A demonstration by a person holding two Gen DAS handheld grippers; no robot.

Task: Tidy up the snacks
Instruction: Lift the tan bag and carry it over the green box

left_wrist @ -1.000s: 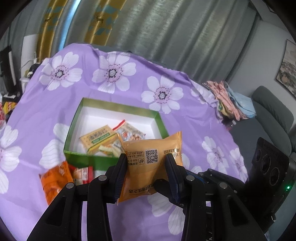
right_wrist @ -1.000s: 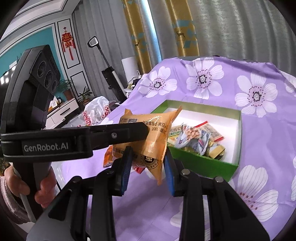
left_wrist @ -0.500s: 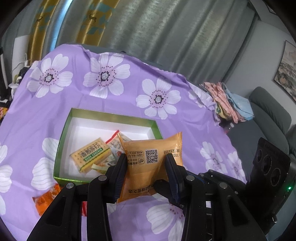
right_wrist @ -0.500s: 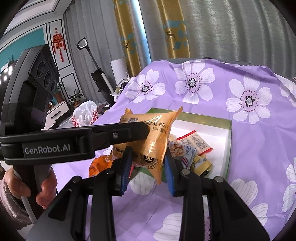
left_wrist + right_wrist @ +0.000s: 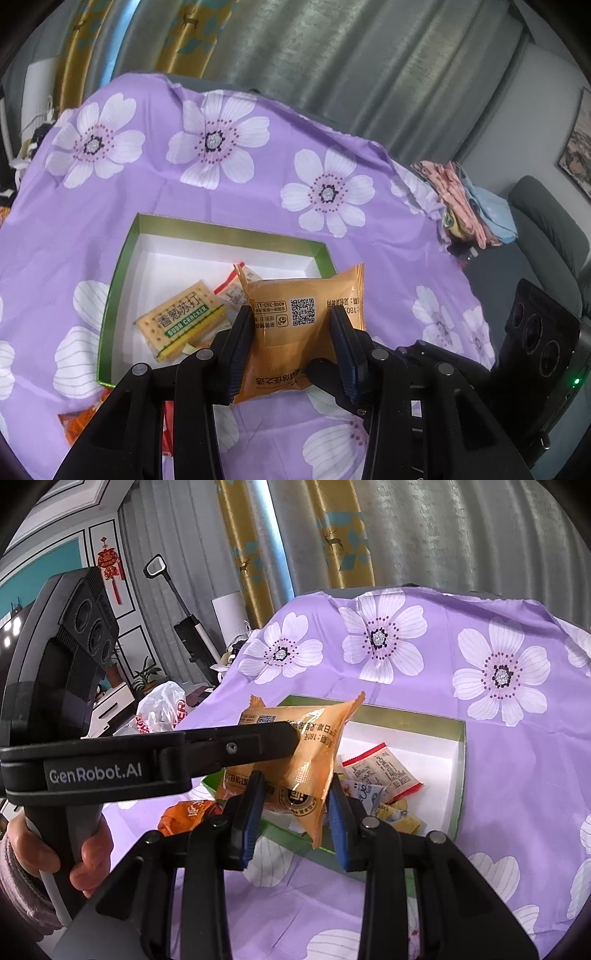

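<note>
An orange snack packet (image 5: 303, 332) hangs in the air, held by both grippers at once. My left gripper (image 5: 291, 314) is shut on its sides; in the right wrist view the same left gripper (image 5: 280, 738) reaches in from the left. My right gripper (image 5: 295, 782) is shut on the lower end of the orange packet (image 5: 306, 760). Just beyond and below lies an open green box (image 5: 229, 230) with a white inside, on the purple flowered cloth. It holds a soda cracker pack (image 5: 181, 325), a red-edged packet (image 5: 384, 768) and other small snacks.
More orange packets (image 5: 188, 812) lie on the cloth by the box's near left corner. A hand (image 5: 85, 853) grips the left gripper's handle. Folded clothes (image 5: 461, 199) and a grey sofa (image 5: 546, 229) are to the right; a plastic bag (image 5: 162, 709) sits beyond the table's left edge.
Both grippers have carried the orange packet together toward the green box, which now lies closer under it. The loose packets on the cloth have slid toward the picture's bottom edge. Both grips are unchanged.
</note>
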